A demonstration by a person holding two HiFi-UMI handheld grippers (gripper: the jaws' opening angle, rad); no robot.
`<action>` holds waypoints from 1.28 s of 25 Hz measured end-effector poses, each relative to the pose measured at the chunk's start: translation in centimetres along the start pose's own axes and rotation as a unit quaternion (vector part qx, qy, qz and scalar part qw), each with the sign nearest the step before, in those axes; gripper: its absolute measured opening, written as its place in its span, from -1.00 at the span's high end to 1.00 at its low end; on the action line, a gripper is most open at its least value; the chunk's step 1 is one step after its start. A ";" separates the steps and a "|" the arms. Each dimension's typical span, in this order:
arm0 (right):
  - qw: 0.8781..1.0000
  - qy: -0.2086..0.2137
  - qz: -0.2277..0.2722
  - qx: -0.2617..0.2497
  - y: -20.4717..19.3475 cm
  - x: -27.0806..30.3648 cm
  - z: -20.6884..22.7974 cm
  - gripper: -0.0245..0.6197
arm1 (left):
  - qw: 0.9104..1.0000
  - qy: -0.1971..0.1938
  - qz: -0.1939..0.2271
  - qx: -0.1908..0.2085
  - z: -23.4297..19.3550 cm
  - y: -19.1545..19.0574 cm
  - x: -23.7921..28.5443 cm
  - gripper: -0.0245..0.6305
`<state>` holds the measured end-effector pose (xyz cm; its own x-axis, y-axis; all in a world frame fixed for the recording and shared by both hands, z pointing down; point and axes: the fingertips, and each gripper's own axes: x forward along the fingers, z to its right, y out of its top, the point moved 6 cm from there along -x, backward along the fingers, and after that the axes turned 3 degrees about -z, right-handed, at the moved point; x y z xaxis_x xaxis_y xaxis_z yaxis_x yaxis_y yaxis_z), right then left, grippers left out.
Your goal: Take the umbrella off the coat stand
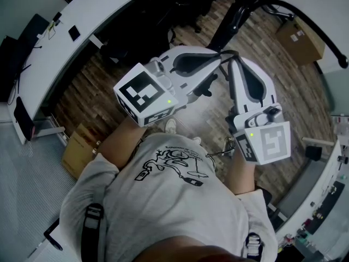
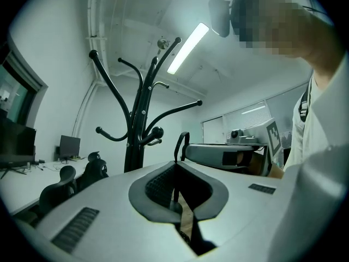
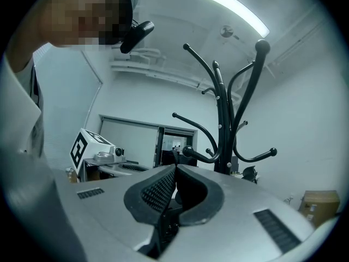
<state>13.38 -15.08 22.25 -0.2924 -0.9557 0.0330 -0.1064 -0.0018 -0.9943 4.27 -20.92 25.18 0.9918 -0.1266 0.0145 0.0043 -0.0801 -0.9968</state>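
A black coat stand [image 2: 139, 119] with curved, ball-tipped hooks rises ahead of both grippers; in the right gripper view it [image 3: 221, 130] stands a little right of centre. From the head view its pole [image 1: 232, 15] shows just beyond the jaw tips. I cannot make out an umbrella on it in any view. My left gripper [image 2: 177, 164] is shut with nothing between its pads, and seen from above it [image 1: 218, 59] points at the stand. My right gripper [image 3: 175, 167] is shut and empty too, held level beside the left one [image 1: 233, 61].
A curved white desk [image 1: 65, 42] runs along the left, with black office chairs [image 2: 65, 182] and a monitor [image 2: 70, 145]. Cardboard boxes sit on the wood floor at the back right [image 1: 300, 40] and at the left [image 1: 79, 149]. A doorway [image 3: 174, 143] lies behind the stand.
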 end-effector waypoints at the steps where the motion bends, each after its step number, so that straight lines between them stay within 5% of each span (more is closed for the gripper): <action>1: 1.000 -0.001 -0.002 0.001 -0.2 -0.2 -0.1 0.89 | 1.000 0.002 0.000 0.000 0.2 -0.2 -0.1 0.86; 32: 0.998 -0.011 -0.037 0.044 -5.0 -2.9 -1.3 0.89 | 0.998 0.037 -0.038 -0.036 3.3 -5.4 -0.3 0.86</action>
<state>13.54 -11.88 27.22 -0.2650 -0.9584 0.1063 -0.0430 -0.0984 -0.9942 4.40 -17.15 30.29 0.9767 -0.1908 0.0980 0.0669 -0.1631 -0.9843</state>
